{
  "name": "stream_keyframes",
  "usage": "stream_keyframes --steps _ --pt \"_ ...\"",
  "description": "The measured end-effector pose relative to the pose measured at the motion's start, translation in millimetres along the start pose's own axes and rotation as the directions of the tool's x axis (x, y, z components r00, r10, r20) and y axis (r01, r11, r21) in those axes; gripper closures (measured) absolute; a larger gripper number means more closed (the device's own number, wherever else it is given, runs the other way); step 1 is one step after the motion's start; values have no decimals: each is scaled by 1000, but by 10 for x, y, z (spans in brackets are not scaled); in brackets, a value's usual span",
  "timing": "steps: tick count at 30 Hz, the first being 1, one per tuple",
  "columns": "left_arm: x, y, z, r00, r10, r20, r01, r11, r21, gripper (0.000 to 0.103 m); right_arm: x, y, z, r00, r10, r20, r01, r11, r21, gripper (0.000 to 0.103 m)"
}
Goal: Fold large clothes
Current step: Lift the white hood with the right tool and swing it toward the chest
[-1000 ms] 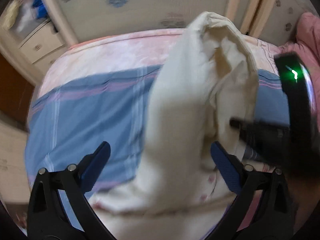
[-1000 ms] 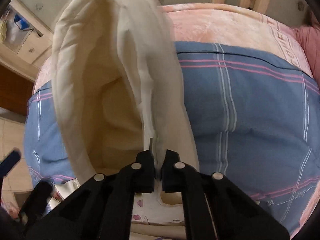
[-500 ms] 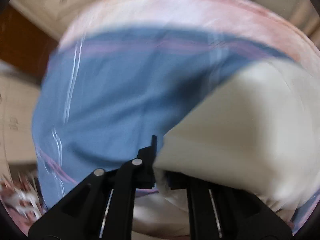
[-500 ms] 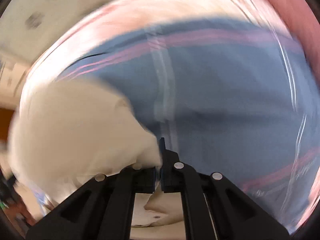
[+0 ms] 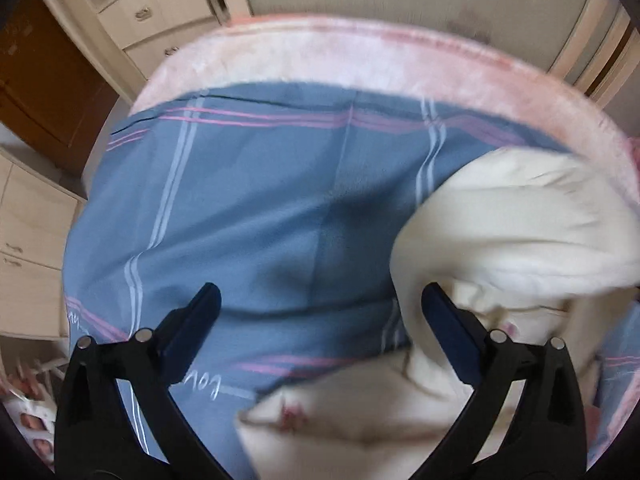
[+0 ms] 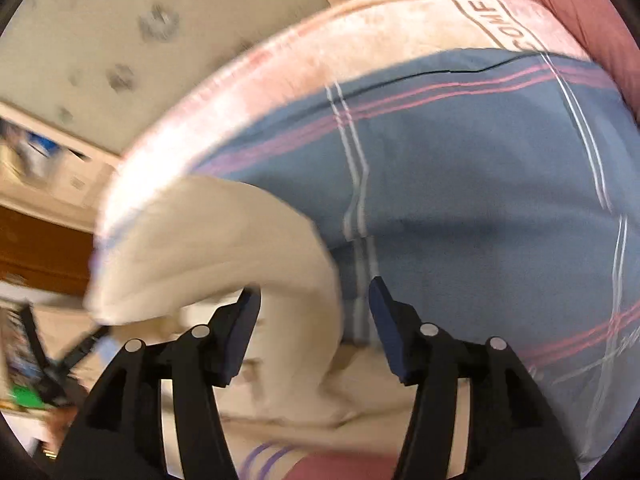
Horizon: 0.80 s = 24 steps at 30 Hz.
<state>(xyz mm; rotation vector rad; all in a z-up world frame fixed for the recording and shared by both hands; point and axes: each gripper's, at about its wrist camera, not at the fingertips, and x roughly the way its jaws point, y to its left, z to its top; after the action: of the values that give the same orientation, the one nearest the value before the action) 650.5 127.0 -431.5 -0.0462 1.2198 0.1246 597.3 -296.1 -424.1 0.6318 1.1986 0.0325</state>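
Note:
A cream garment (image 5: 512,220) lies bunched on the blue plaid bed sheet (image 5: 260,200), to the right in the left wrist view. Its printed lower part reaches under my left gripper (image 5: 320,312), which is open and empty with the cloth beside its right finger. In the right wrist view the same garment (image 6: 208,248) humps up at left. My right gripper (image 6: 314,300) is open, with a fold of the cloth standing between its fingers, not pinched.
A pink blanket (image 5: 360,56) edges the far side of the bed. Cream drawers (image 5: 156,24) and a brown door (image 5: 44,76) stand at left. A dark pink pillow (image 6: 592,12) lies at the bed's right end.
Both grippers were shut on the cream garment half a second ago. Both have opened and let it go, and the garment has dropped onto the bed.

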Motion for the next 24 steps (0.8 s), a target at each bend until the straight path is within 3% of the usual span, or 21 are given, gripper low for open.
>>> stream_keyframes --steps 2,5,6,8,13,15,17,20,22,24 --pt "-291 83 -72 996 -80 27 82 993 -89 2 -253 -85 -96 992 124 25 -126 988 95 47" --pt "-674 83 -243 970 -237 51 243 942 -230 2 -451 -123 -272 951 303 63 -309 917 252 47" --pt "-747 11 -275 956 -287 58 292 921 -259 2 -456 -117 -315 932 353 78 -360 885 295 47" --pt "-786 -119 -335 912 -406 64 404 855 -327 2 -392 -96 -400 895 434 105 -437 806 399 46" --pt "-453 -368 -350 803 -594 45 538 690 -484 2 -133 -20 -299 879 463 114 -457 751 477 46" --pt "-230 -382 -323 778 -628 37 541 638 -548 2 -26 21 -271 869 480 121 -468 719 513 46" --pt "-6 -404 -273 732 -679 51 565 563 -604 2 69 65 -231 865 487 120 -473 714 515 46" --pt "223 -426 -205 705 -703 87 578 500 -645 2 236 135 -183 873 476 104 -455 718 527 46" --pt "379 -420 -177 703 -706 83 560 478 -677 2 344 149 -167 883 459 101 -436 720 539 46" --pt "511 -424 -182 682 -725 101 559 427 -710 3 443 125 -176 887 450 105 -427 713 556 46"
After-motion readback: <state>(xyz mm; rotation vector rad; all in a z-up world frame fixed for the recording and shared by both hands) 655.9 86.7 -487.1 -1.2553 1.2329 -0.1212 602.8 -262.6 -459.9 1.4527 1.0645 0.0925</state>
